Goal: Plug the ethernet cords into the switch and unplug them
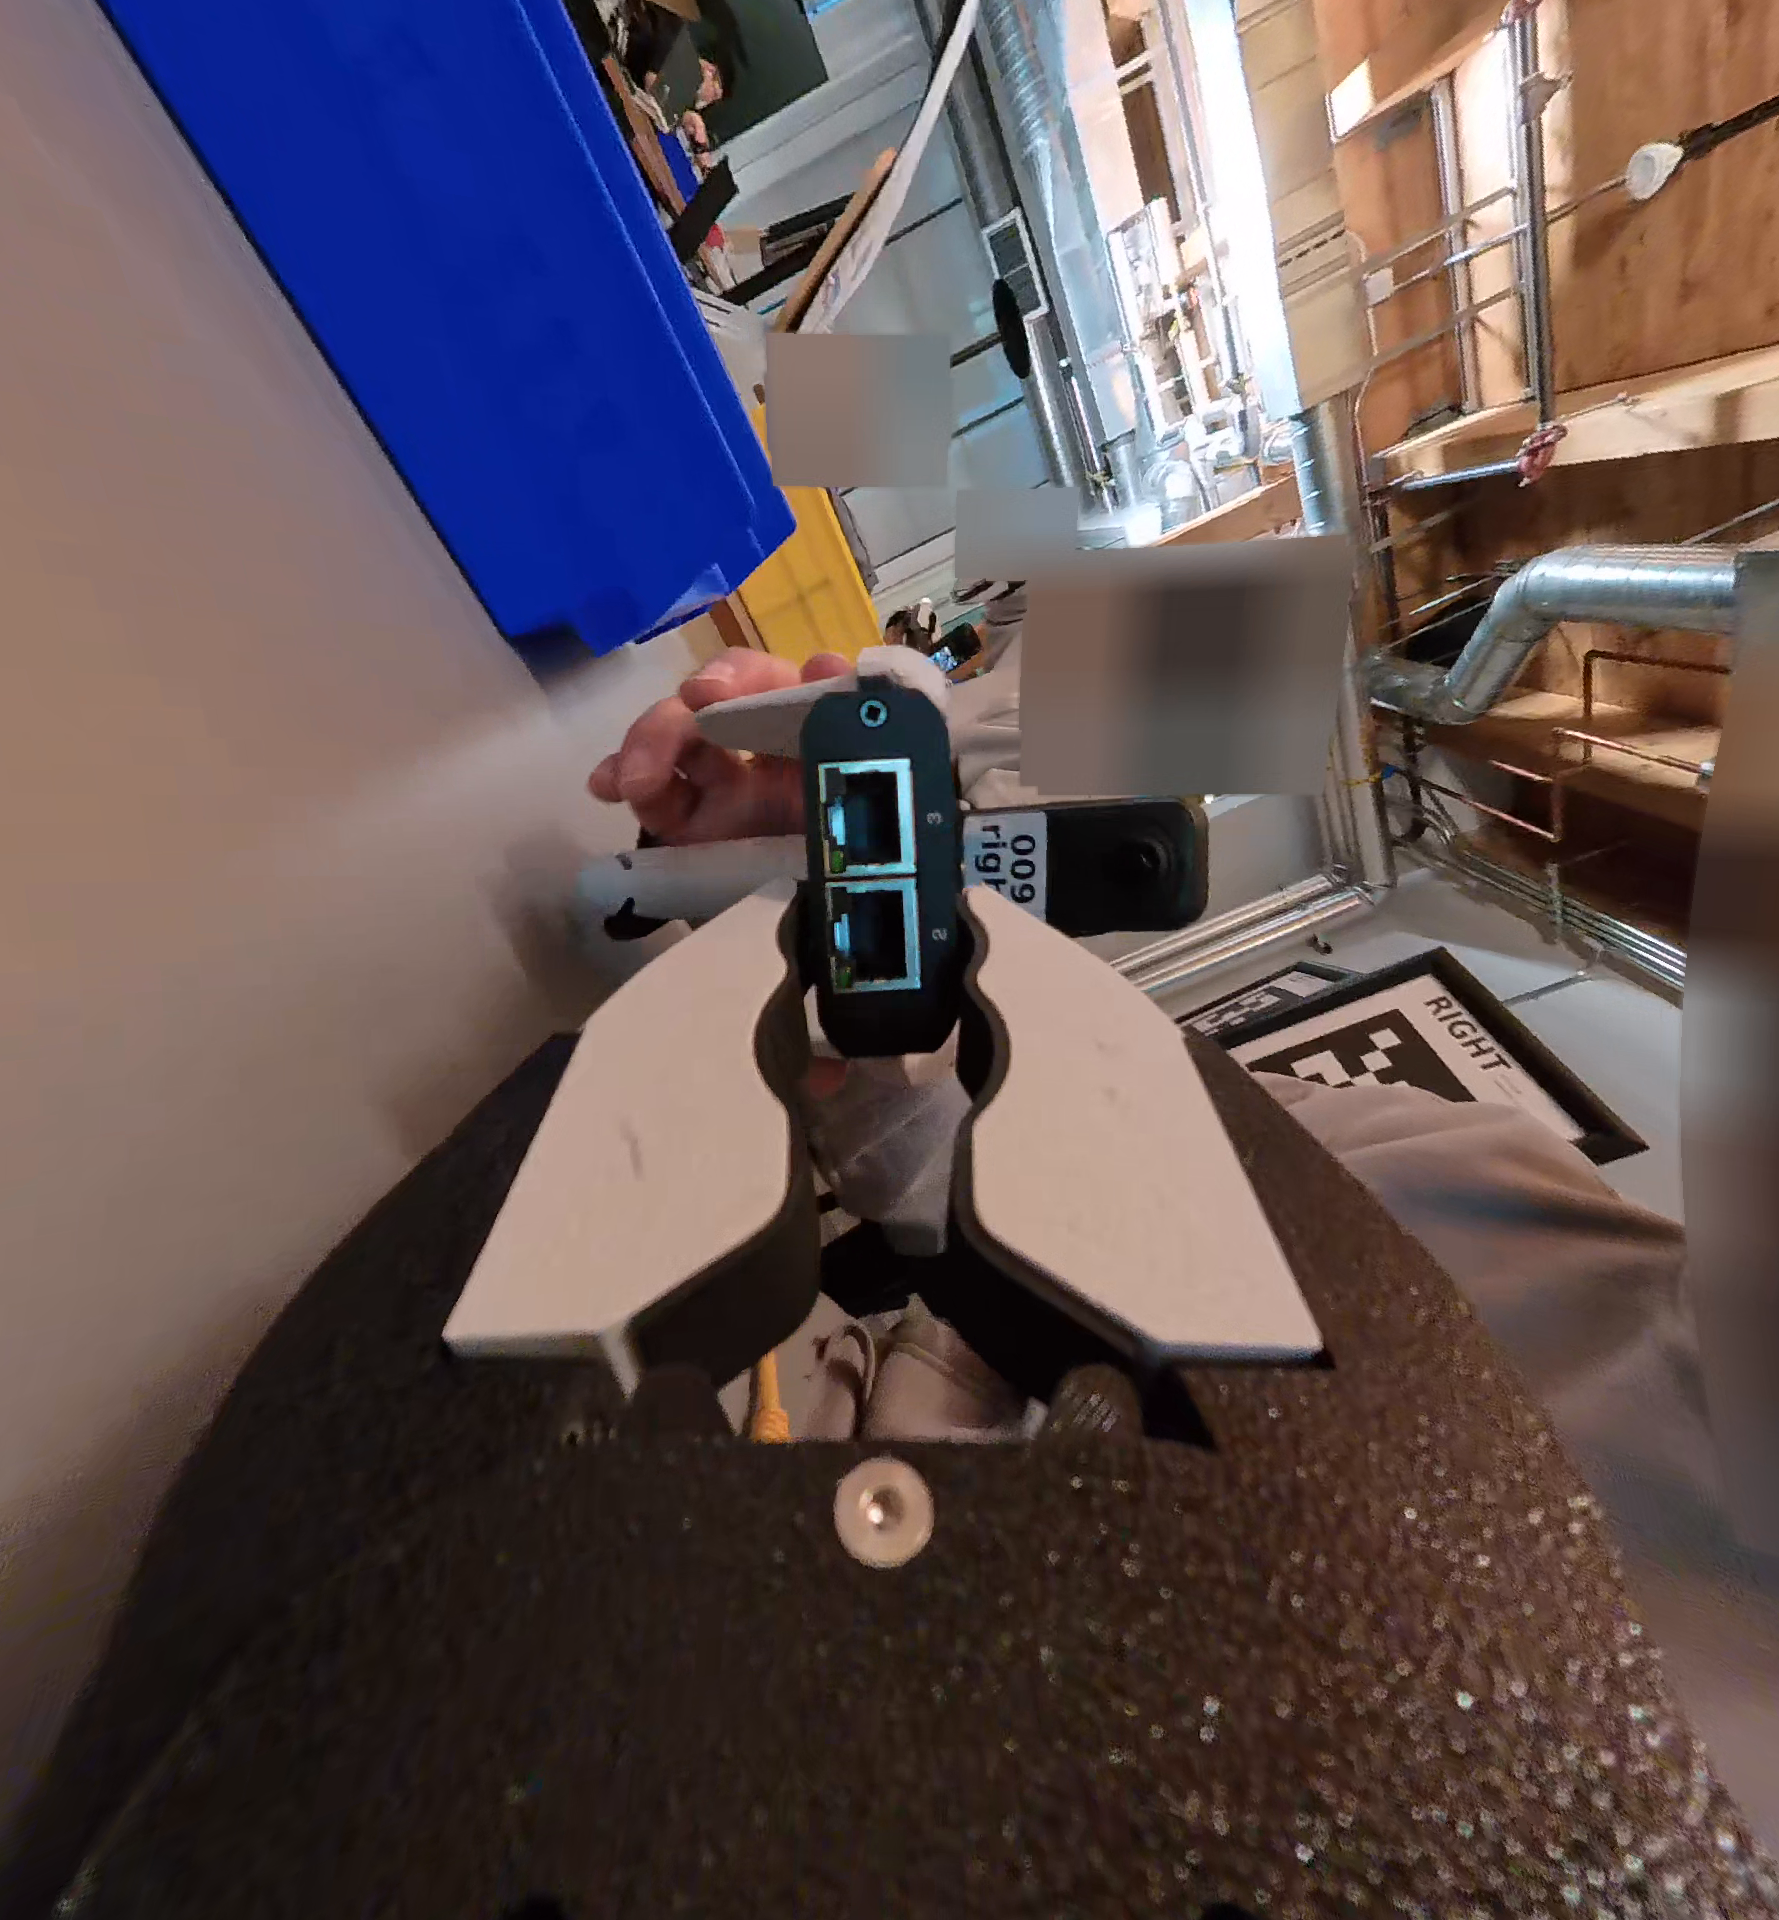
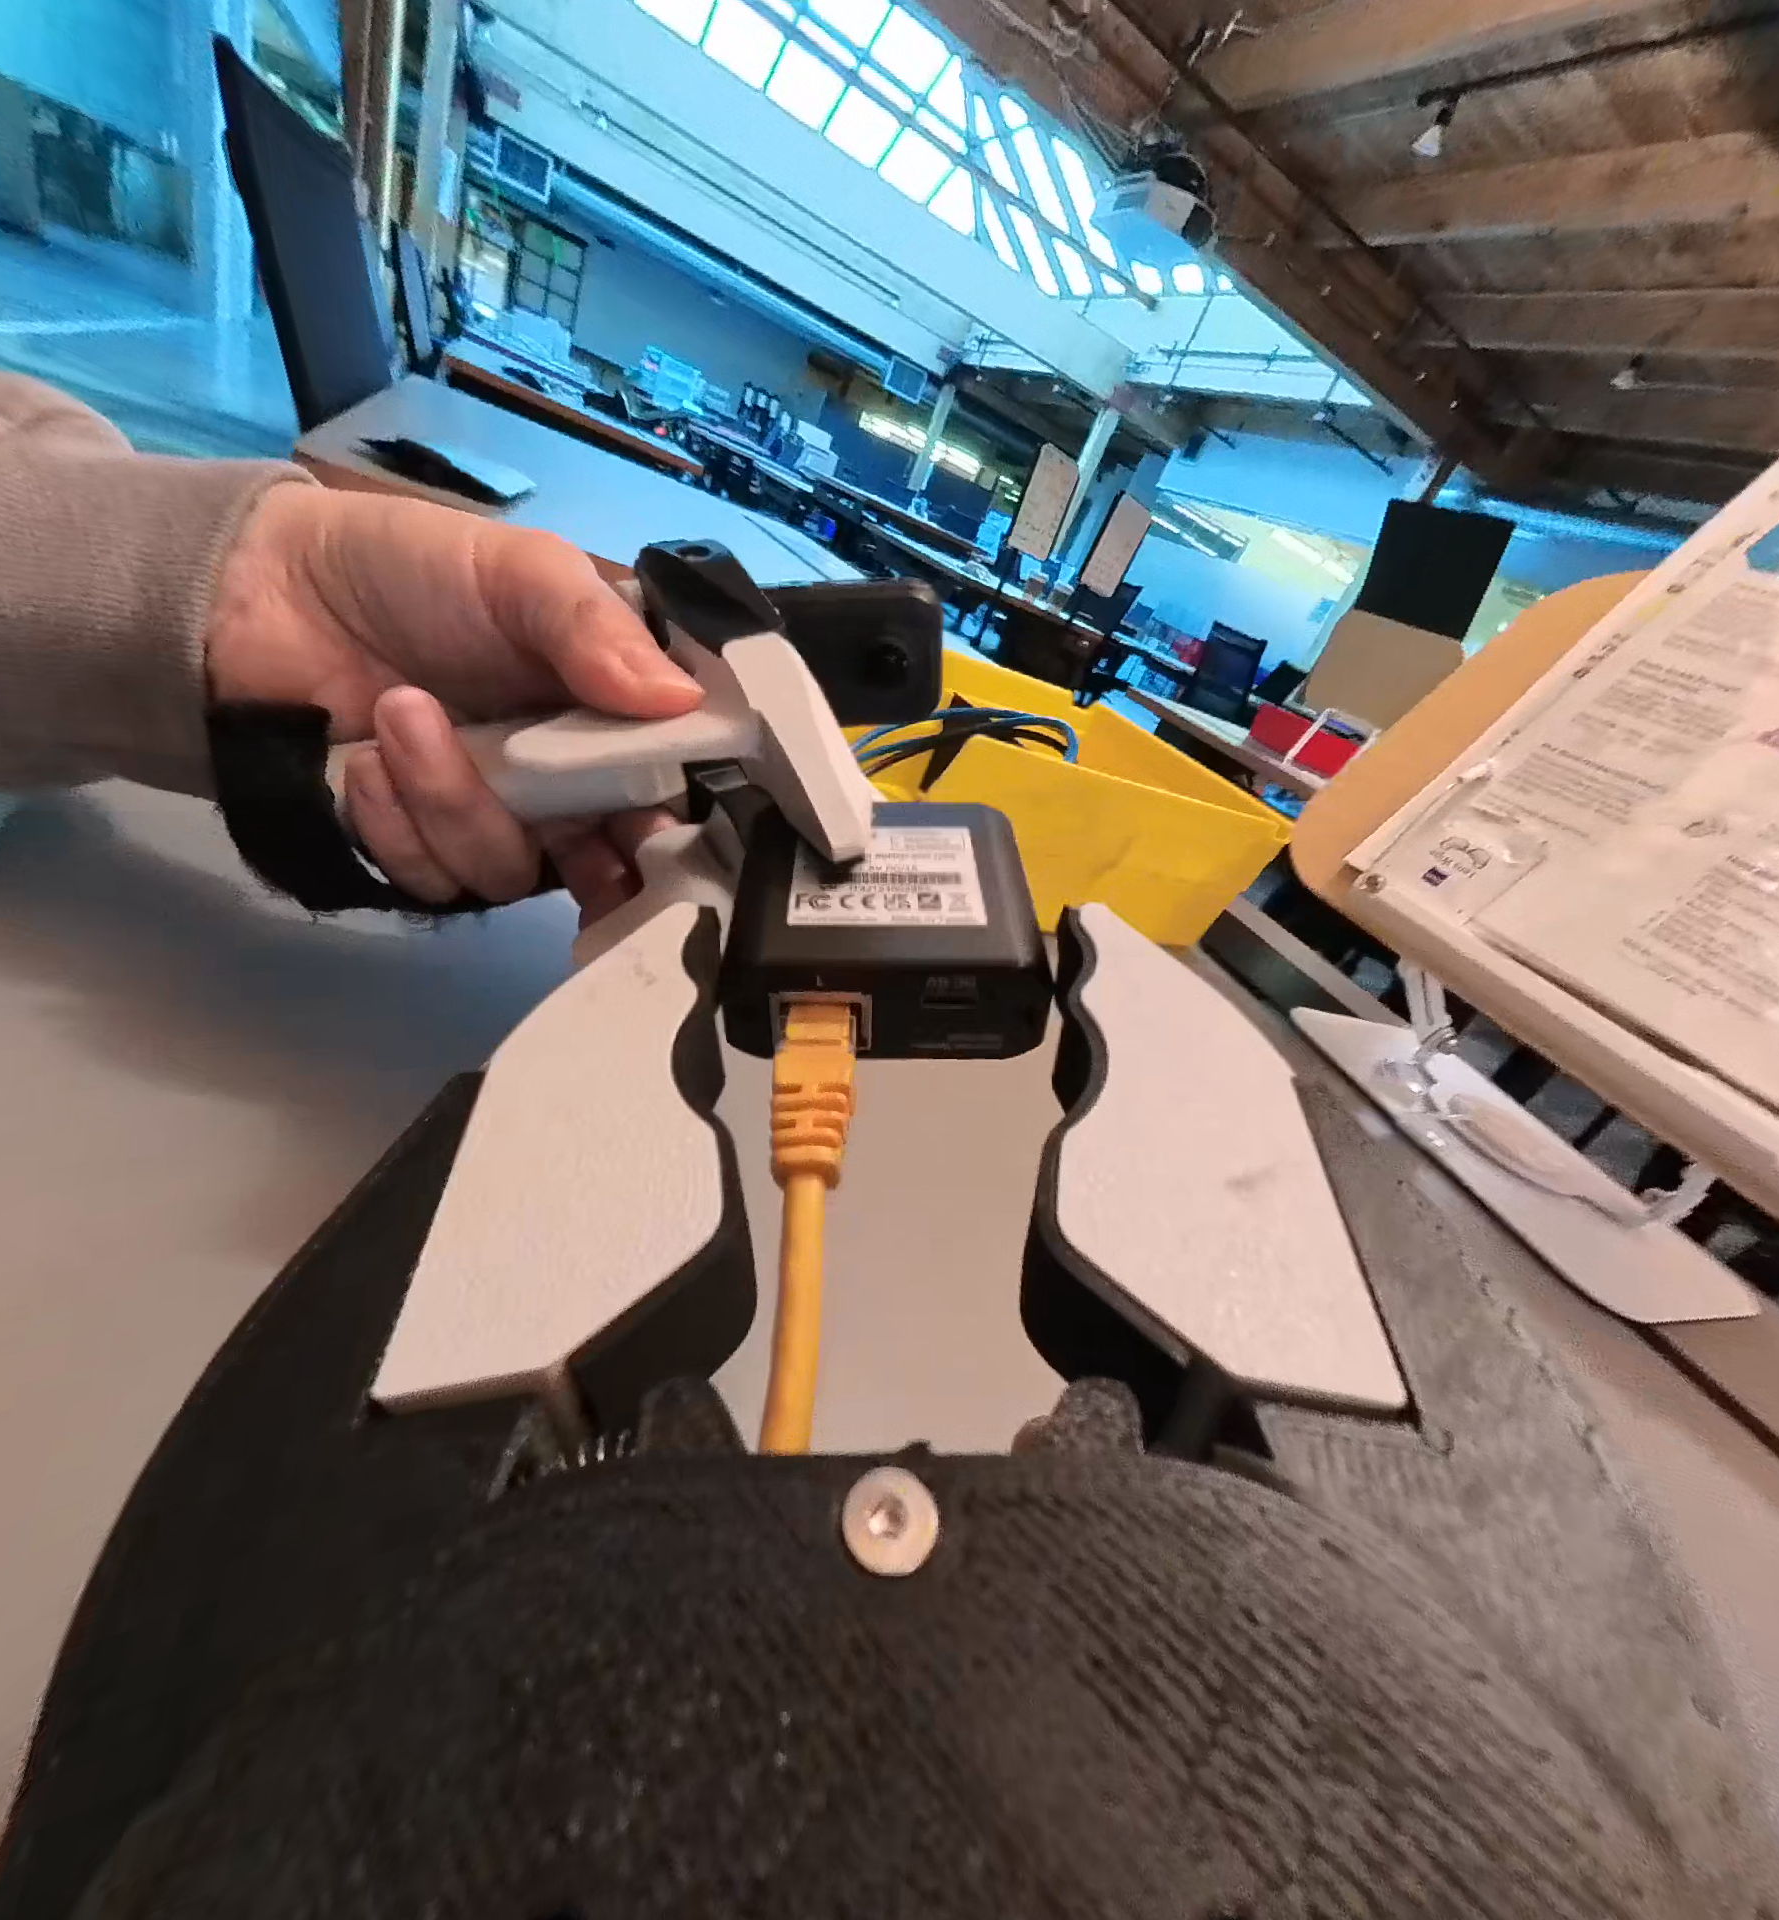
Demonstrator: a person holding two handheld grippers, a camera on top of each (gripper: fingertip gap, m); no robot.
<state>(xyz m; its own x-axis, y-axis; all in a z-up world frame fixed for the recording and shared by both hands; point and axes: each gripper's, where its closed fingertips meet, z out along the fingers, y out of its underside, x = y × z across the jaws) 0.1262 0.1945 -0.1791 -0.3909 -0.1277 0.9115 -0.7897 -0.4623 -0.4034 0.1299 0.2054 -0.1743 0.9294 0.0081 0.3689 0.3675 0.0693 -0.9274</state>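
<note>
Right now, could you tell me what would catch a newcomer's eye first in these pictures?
The yellow ethernet cord, plugged into the black switch between the open right gripper's fingers. In the left wrist view, the left gripper clamps the switch, two empty ports facing the camera. Behind sits a yellow bin.

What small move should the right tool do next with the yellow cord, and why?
Probably close the right tool on the yellow cord's plug and pull straight back. The plug sits in a port of the black switch, the right tool's fingers stand open on both sides, and the left tool already clamps the switch, so it should hold steady.
</note>
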